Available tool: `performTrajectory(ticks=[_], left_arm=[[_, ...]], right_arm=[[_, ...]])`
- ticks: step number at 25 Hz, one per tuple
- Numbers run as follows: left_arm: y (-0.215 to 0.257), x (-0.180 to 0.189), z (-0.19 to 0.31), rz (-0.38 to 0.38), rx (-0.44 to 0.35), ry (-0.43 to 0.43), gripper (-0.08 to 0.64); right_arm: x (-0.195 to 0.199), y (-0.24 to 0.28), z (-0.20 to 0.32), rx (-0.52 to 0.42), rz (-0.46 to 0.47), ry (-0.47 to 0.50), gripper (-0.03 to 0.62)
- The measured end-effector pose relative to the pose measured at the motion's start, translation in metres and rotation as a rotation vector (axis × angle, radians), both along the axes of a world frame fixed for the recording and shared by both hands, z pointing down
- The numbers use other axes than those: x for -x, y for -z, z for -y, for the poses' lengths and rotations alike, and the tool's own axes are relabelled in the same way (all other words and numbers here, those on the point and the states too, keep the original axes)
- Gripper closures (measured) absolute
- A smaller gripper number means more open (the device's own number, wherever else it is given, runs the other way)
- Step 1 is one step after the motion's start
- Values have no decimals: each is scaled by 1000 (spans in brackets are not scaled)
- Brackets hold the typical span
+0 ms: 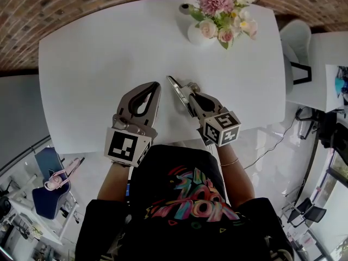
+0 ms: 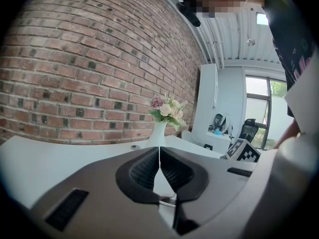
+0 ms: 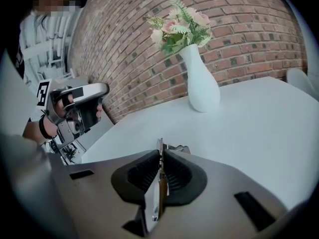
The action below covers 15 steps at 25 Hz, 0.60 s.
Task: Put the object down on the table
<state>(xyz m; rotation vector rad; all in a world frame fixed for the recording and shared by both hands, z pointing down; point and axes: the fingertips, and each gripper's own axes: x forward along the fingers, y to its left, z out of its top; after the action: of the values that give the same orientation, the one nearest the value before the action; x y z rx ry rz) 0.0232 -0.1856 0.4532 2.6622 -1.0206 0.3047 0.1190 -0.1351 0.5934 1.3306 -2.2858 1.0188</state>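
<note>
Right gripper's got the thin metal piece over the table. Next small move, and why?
Probably lower the right gripper toward the white table before opening: its jaws are clamped on the thin metal piece, held on edge, and whether it touches the table isn't clear.

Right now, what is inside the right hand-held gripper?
A thin metal piece, standing on edge, clamped between the pads. Its middle is covered by them. What it is, I cannot tell.

No readable text, label or number anywhere
</note>
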Motion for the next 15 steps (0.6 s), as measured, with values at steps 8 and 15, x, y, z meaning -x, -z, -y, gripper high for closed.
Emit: performTrajectory(ticks=[8,15], left_arm=[[-4,1,-1,3,5,5,534],[-5,-3,-3,-2,11,3,534]], right_arm=[[-2,-9,0,25,32,-16,546],[-3,-12,2,35,88,-47,540]])
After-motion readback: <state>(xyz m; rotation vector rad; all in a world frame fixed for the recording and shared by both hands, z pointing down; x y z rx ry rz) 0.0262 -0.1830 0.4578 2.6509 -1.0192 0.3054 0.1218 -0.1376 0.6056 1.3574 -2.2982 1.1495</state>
